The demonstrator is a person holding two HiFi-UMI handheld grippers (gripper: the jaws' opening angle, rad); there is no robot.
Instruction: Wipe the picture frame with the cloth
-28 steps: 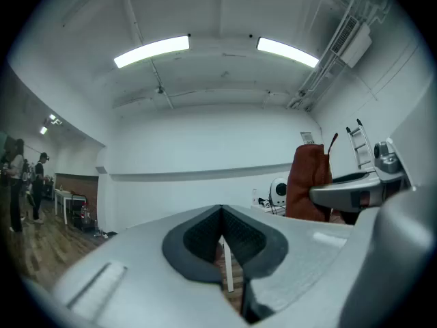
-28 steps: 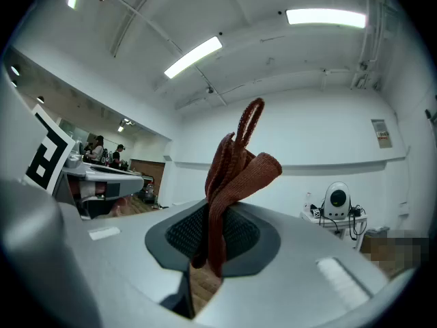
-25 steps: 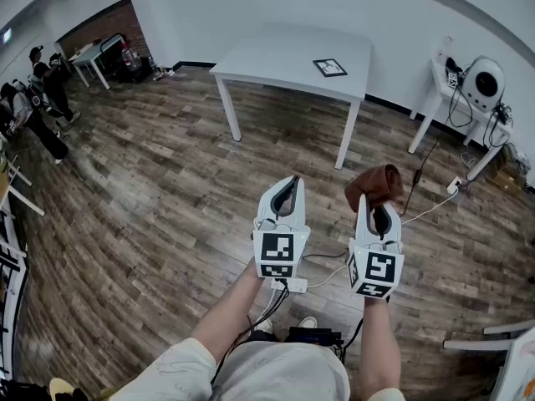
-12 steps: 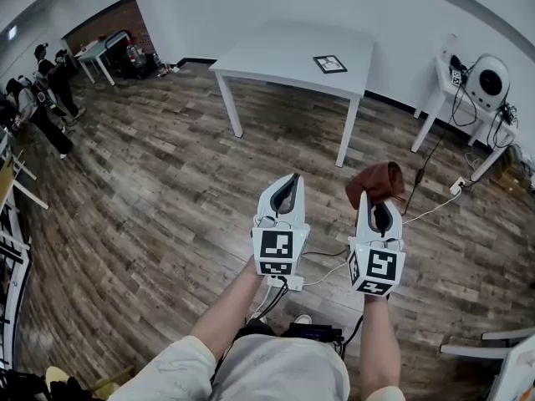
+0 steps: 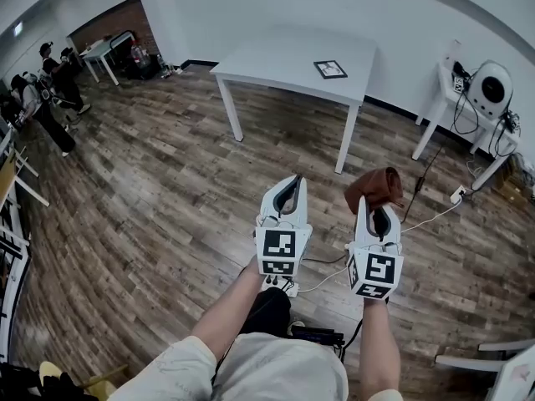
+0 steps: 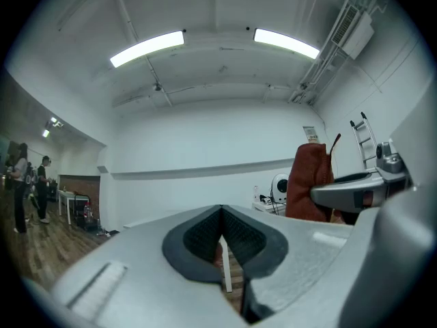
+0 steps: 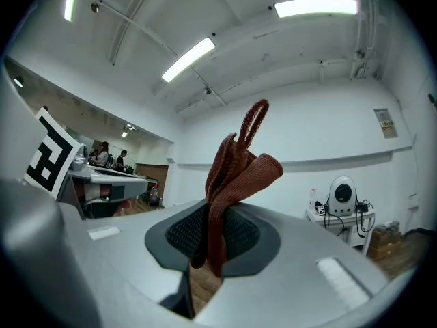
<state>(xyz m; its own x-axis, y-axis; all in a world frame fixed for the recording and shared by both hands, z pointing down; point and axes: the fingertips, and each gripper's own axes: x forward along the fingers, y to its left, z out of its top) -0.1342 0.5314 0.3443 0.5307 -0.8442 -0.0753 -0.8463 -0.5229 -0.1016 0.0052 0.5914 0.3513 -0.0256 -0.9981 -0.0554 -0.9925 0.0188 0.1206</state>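
Right gripper (image 5: 377,209) jaws clamp cloth (image 5: 375,185), left gripper (image 5: 292,180) jaws together; open floor (image 5: 175,182) before the table (image 5: 276,57)

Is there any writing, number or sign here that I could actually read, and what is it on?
No text is legible anywhere.
Wall notice: print too small to read.
Picture frame on the white table: too small to read.
Lit sign high on the far wall: blurred.
Marker cubes: black-and-white square patterns, not letters.
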